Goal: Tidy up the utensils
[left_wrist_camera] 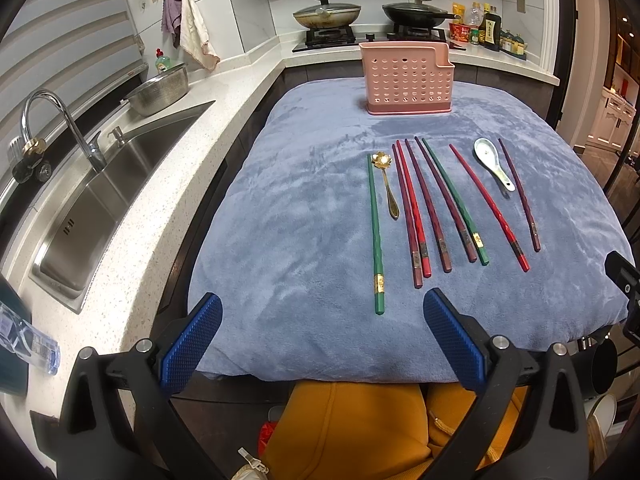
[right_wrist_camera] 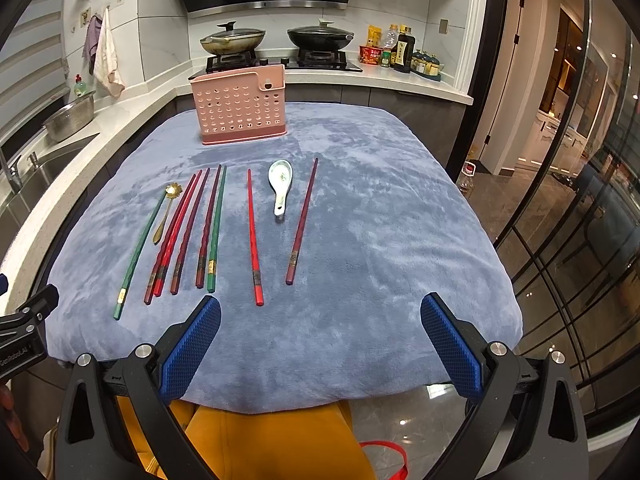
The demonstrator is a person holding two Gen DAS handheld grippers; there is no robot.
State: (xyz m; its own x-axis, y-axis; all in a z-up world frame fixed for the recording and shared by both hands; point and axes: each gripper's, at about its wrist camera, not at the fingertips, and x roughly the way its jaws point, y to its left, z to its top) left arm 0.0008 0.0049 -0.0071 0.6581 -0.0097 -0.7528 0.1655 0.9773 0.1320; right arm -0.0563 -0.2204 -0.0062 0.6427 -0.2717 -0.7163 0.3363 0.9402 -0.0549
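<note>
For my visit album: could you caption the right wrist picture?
Open right tongs hover over a blue cloth laid with chopsticks, two spoons, and a pink holder behind.

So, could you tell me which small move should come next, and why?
Probably lower the open right gripper onto the lone red chopstick just ahead of it. Every utensil lies flat on the blue cloth, the pink holder looks empty, and both grippers hold nothing.
</note>
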